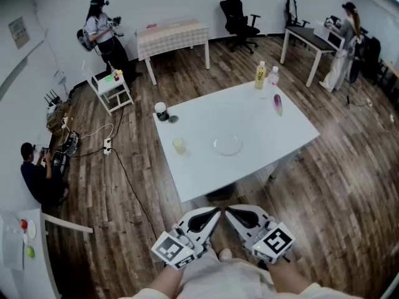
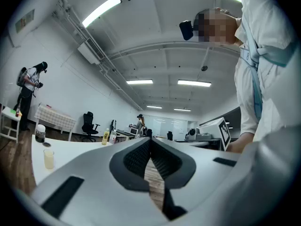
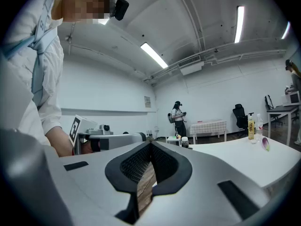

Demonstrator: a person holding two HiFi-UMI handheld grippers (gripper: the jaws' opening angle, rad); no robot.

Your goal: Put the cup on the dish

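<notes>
A small cup (image 1: 178, 146) of yellowish liquid stands on the white table (image 1: 274, 139), near its left side. A clear glass dish (image 1: 227, 144) lies a little to its right, apart from it. Both grippers are held low, in front of the table's near edge and well short of the cup and dish. My left gripper (image 1: 216, 212) is shut with nothing in it, and so is my right gripper (image 1: 227, 210). In the left gripper view the cup (image 2: 48, 158) shows at the far left, beyond the shut left gripper (image 2: 150, 141). The right gripper view shows the shut right gripper (image 3: 151, 144) tip to tip.
A dark jar with a white lid (image 1: 161, 111) and a small dark disc (image 1: 173, 119) stand at the table's far left corner. Two bottles (image 1: 260, 75) and a purple object (image 1: 278, 104) sit at the far right. Other people, desks, office chairs and floor cables surround the table.
</notes>
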